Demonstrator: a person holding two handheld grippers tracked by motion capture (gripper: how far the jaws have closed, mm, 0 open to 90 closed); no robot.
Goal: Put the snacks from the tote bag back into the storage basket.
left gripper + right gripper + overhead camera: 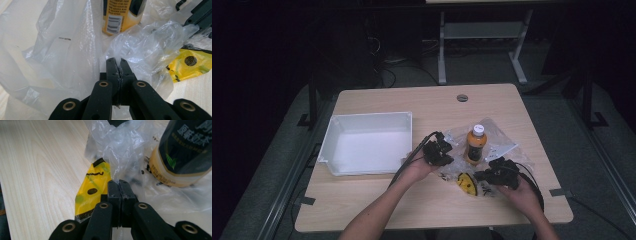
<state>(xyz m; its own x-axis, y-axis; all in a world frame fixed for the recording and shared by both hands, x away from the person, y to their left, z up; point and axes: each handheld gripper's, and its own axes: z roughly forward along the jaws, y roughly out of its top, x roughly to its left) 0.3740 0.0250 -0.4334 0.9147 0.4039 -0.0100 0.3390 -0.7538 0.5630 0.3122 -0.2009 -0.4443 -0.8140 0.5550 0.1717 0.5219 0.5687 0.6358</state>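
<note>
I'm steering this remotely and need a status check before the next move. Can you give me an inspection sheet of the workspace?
Surface: light wooden table, round hole near the far edge.
Job's things: clear plastic bag, crumpled; orange bottle upright on it; yellow packet flat beside it.
Clutter: white bin at the left, apparently empty.
Grippers: left claw shut on the plastic bag; right claw shut on the plastic bag's film beside the yellow packet.
Cables: black cable trailing along the left forearm.
Surroundings: dark room, grey floor, white table frame behind.
</note>
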